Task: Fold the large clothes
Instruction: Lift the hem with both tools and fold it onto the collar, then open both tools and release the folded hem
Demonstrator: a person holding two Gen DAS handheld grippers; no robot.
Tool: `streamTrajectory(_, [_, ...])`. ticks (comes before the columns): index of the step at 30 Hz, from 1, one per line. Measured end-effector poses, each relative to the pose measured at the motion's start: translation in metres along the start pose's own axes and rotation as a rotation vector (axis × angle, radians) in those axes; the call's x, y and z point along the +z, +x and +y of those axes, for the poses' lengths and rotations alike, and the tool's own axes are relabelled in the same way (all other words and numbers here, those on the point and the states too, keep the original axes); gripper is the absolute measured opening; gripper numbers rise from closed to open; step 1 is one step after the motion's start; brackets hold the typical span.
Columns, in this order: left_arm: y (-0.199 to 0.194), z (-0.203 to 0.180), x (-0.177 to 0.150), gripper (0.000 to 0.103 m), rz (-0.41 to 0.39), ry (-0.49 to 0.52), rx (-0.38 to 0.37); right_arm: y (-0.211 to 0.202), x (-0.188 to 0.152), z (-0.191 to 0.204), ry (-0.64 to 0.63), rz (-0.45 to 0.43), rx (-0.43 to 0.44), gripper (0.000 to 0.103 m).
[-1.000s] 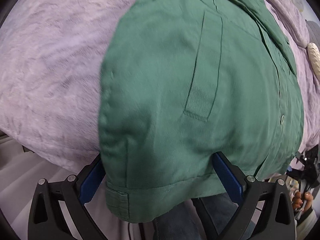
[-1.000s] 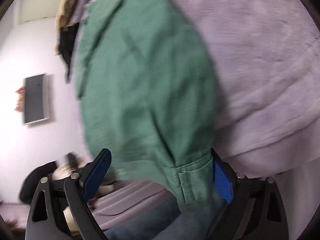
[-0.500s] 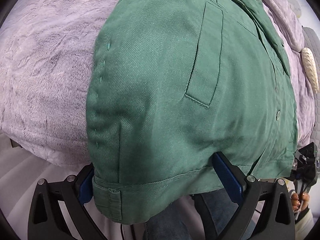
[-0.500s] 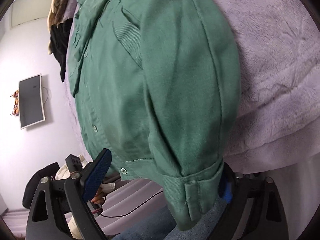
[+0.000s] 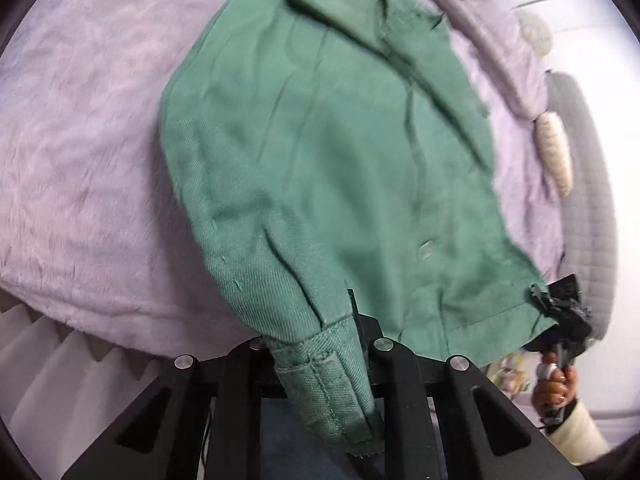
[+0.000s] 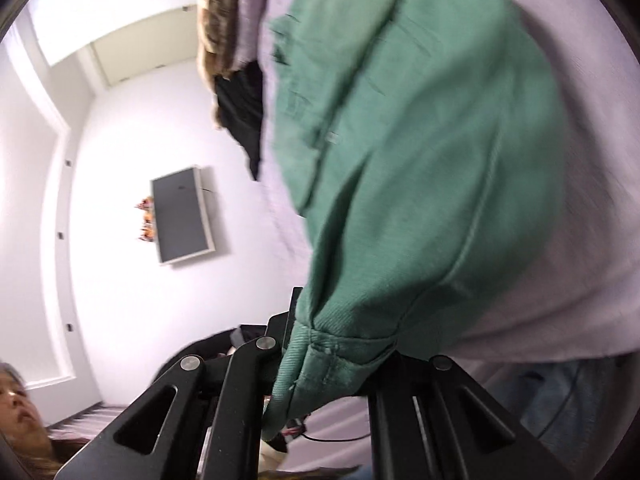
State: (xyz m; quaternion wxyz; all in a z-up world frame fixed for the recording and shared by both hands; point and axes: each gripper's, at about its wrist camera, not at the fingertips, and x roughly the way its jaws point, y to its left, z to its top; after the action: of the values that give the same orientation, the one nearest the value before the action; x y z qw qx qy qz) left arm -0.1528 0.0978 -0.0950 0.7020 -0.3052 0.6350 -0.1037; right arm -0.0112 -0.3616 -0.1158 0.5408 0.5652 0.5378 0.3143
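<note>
A large green button-up shirt (image 5: pixel 332 152) lies on a lilac plush bedspread (image 5: pixel 80 152), its near hem lifted. My left gripper (image 5: pixel 320 332) is shut on the shirt's hem corner (image 5: pixel 324 384), which bunches between the jaws. In the right wrist view my right gripper (image 6: pixel 332 344) is shut on the other hem corner (image 6: pixel 320 360) of the shirt (image 6: pixel 420 168). The right gripper also shows in the left wrist view (image 5: pixel 560 308), pinching the hem at the far right. The fingertips of both grippers are hidden by cloth.
Pillows and a grey quilted headboard (image 5: pixel 584 184) line the bed's far right side. A dark garment (image 6: pixel 240 120) and a brown furry item (image 6: pixel 218 36) lie at the bed's far end. A wall TV (image 6: pixel 182 216) and a person's face (image 6: pixel 16 404) show.
Both grippers have closed from open onto the shirt's hem corners and lifted them. The shirt's lower part has risen and stretched between the two grippers.
</note>
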Motion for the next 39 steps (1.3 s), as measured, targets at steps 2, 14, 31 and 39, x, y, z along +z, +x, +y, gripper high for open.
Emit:
streamTrajectory(2, [-0.014, -0.013, 0.016, 0.020, -0.045, -0.011, -0.029, 0.001, 0.018, 0.016, -0.011, -0.006, 0.042, 0.011])
streamTrajectory(14, [-0.055, -0.072, 0.193, 0.020, -0.325, -0.016, 0.012, 0.032, 0.175, 0.098, -0.126, -0.019, 0.064, 0.011])
streamTrajectory(31, [0.043, -0.060, 0.350, 0.032, -0.230, 0.072, 0.290, 0.092, 0.307, 0.051, 0.040, -0.182, -0.205, 0.017])
streamTrajectory(39, [0.001, -0.056, 0.345, 0.103, -0.373, 0.085, 0.425, 0.048, 0.301, 0.092, -0.142, -0.273, -0.391, 0.086])
